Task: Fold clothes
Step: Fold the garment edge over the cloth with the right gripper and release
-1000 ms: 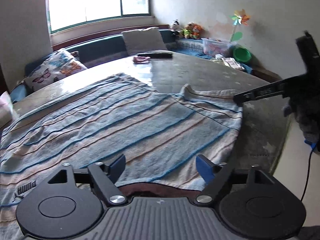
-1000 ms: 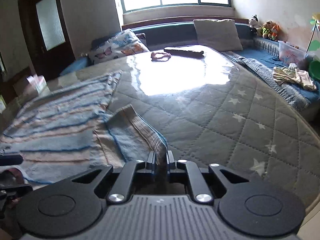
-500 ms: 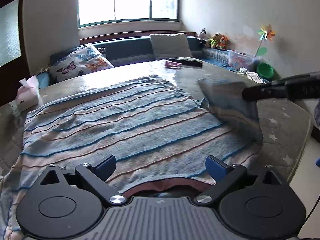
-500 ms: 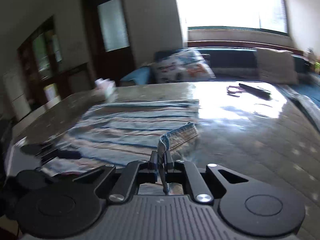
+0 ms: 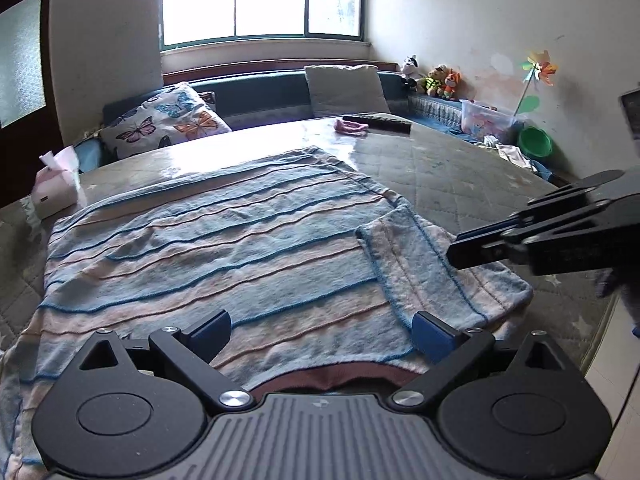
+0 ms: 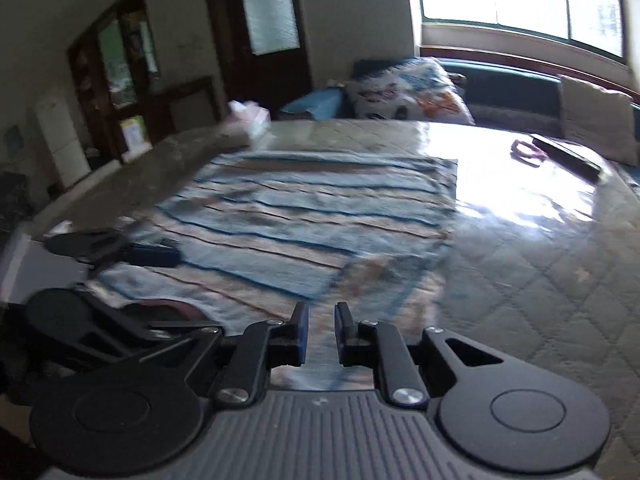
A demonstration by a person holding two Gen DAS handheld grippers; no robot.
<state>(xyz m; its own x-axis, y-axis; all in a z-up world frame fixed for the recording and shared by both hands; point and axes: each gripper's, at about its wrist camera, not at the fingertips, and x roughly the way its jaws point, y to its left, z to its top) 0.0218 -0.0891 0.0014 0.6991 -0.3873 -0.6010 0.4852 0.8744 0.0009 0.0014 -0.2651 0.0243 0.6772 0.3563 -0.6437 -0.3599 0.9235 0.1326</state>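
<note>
Striped garment flat on the table, one sleeve folded in

Left view: blue-and-pink striped knit garment [image 5: 224, 248] lies spread on the quilted table [image 5: 460, 172], sleeve [image 5: 424, 264] laid inward; left gripper [image 5: 320, 330] spread wide, empty. Right view: right gripper [image 6: 321, 334] slightly parted, holding nothing, above the sleeve.

- A wide window [image 5: 264, 0] with a green frame fills the far wall, and hard daylight pours through it.
- That light glares off the glossy quilted table cover [image 5: 460, 176], which has a star pattern.
- Below the sill runs a dark teal bench sofa [image 5: 260, 98] with a butterfly-print cushion [image 5: 168, 124] and a plain grey cushion [image 5: 344, 90].
- The pale plaster wall [image 5: 460, 20] on the right is scuffed and stained.
- Small plush toys [image 5: 434, 76] sit in the corner, near a paper pinwheel [image 5: 540, 68] and a green basin [image 5: 534, 142].
- A dark wooden door [image 6: 268, 20] with a frosted glass pane stands beside a dim cabinet [image 6: 120, 68].
</note>
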